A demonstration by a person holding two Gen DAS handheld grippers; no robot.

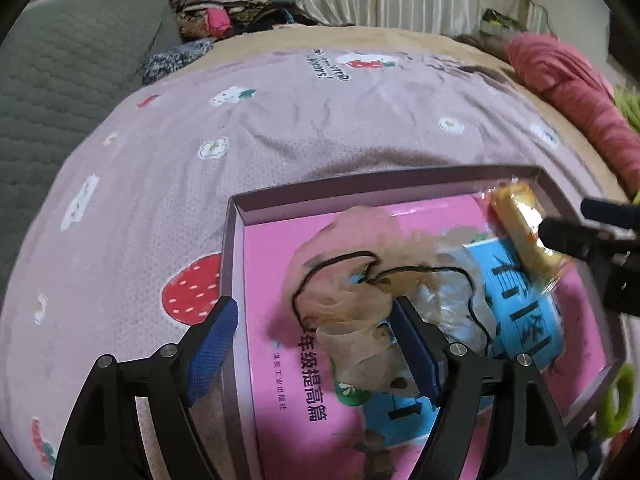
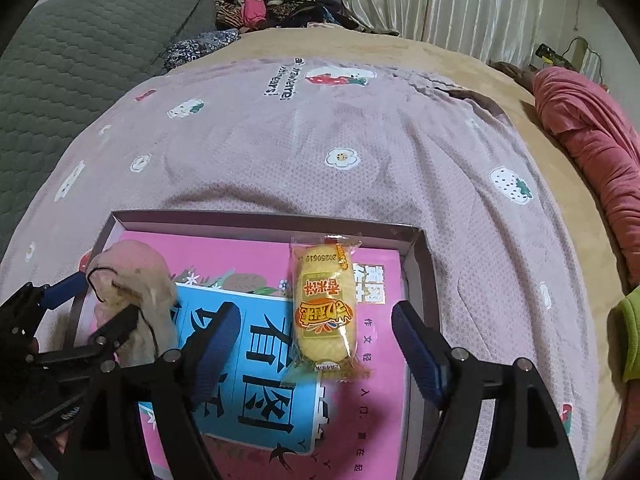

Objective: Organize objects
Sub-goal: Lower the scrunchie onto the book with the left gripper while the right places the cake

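Observation:
A shallow purple box [image 1: 236,240] lies on the bed and holds a pink and blue book [image 1: 276,264]. A beige drawstring pouch [image 1: 352,264] with a black cord lies on the book between the open fingers of my left gripper [image 1: 316,336]. A yellow wrapped snack [image 2: 324,308] lies on the book [image 2: 256,360] in the box [image 2: 424,256], between the open fingers of my right gripper [image 2: 316,340]. The pouch [image 2: 136,276] and the left gripper show at the left of the right wrist view. The snack [image 1: 520,220] and the right gripper's fingers [image 1: 568,236] show in the left wrist view.
The box rests on a lilac strawberry-print sheet [image 2: 320,152]. A grey quilted cushion [image 1: 60,80] lies left, a pile of clothes [image 1: 224,8] at the back, a red bundle [image 2: 600,140] at right, something green [image 1: 620,400] beside the box.

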